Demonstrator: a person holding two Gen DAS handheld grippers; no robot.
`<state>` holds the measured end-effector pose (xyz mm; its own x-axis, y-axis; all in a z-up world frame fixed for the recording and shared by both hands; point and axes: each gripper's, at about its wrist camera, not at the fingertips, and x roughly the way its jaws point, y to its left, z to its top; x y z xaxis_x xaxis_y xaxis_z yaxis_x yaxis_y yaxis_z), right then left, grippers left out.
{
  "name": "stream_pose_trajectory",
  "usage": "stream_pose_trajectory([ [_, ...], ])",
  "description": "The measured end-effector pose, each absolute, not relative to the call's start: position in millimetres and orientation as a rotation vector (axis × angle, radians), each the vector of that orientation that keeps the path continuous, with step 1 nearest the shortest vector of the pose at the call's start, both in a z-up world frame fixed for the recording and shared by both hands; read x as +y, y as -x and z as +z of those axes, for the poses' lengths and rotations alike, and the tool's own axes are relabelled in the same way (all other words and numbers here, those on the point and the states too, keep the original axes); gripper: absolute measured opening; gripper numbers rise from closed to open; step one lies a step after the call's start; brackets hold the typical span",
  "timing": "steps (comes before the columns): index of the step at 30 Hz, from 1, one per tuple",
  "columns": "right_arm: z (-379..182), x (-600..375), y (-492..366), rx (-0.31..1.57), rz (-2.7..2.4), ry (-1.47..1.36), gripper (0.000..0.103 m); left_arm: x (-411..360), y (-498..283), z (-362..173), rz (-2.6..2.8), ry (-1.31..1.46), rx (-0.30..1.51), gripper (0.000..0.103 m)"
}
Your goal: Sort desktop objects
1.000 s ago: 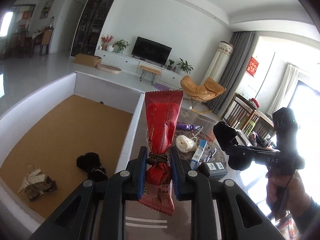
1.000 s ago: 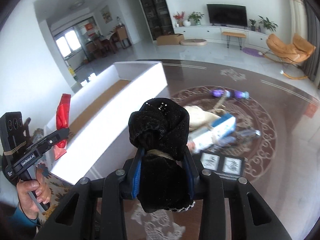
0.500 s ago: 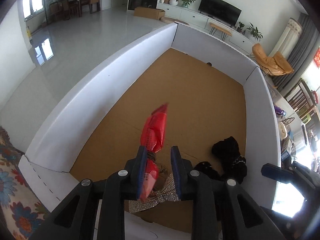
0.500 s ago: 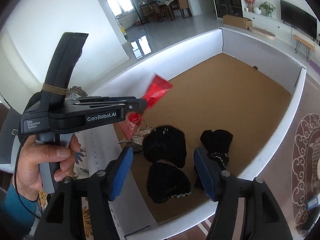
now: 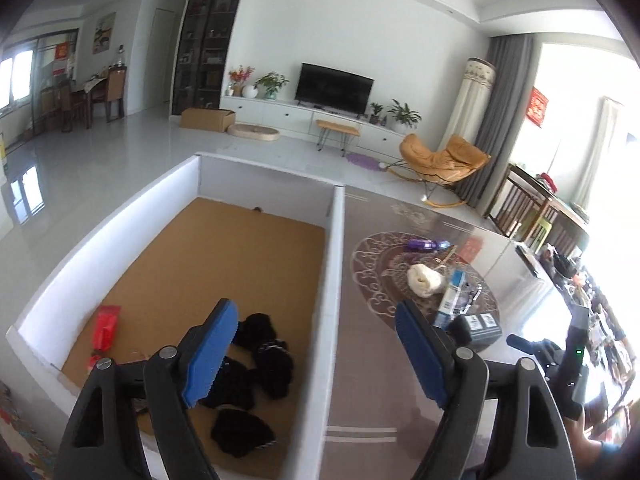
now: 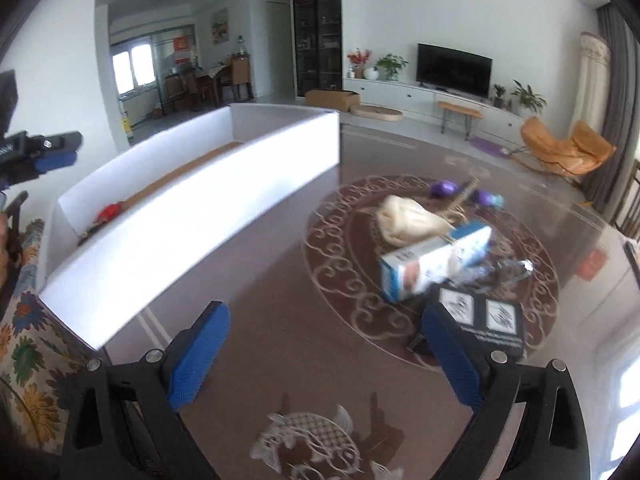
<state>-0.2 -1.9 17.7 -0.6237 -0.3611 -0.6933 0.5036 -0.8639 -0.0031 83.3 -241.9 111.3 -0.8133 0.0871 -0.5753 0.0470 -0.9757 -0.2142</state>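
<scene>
Left gripper (image 5: pixel 316 350) jaws opening, spread wide, nothing between the blue pads (image 5: pixel 210 350) — it hangs over the near right part of the white box (image 5: pixel 334 280). Box has a brown floor, sits on the left side of the brown table (image 6: pixel 304 320). In the box, near end: red packet (image 5: pixel 105 326) by the left wall, lying flat; black cloth pieces (image 5: pixel 256 364) clustered toward the right wall, some touching each other. Something small and pale next to the packet is too hidden by the gripper to tell.

Right gripper (image 6: pixel 324 354) jaws opening too, spread, empty — over bare table right of the box, pointing at the unsorted pile. Pile sits on the round scroll pattern: cream bundle (image 6: pixel 408 220) far, blue-white carton (image 6: pixel 432 264) just near of it and tilted, black box (image 6: pixel 482 320) with two white labels nearest, partly behind the right pad. Purple item (image 6: pixel 444 189) at the far edge of the pile, thin stick beside it. Clear crumpled thing right of the carton is blurred, can't tell what.

Left gripper also shows at the left edge of the right wrist view (image 6: pixel 56 158), above the box's near end.
</scene>
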Motion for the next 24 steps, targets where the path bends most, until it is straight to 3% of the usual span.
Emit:
stream_pose_trajectory([
  [2,0,39,7,0.276,-2.501,-1.105,0.097,-207,-84,118,2.88,0.911,-0.287,0.097],
  [4,-15,73,11,0.257,-2.524,-1.21,0.097,-173,-77,111,2.802,0.926,-0.245,0.1],
  [14,-39,146,27,0.171,-2.557,-1.367,0.098,-78,-22,-10,2.672,1.334,-0.101,0.099],
  [17,-40,140,33,0.216,-2.539,-1.363,0.103,-72,-15,-23,2.679,1.355,-0.081,0.099],
  [24,-49,137,32,0.209,-2.563,-1.306,0.103,-65,20,-40,2.715,1.406,-0.049,0.099],
])
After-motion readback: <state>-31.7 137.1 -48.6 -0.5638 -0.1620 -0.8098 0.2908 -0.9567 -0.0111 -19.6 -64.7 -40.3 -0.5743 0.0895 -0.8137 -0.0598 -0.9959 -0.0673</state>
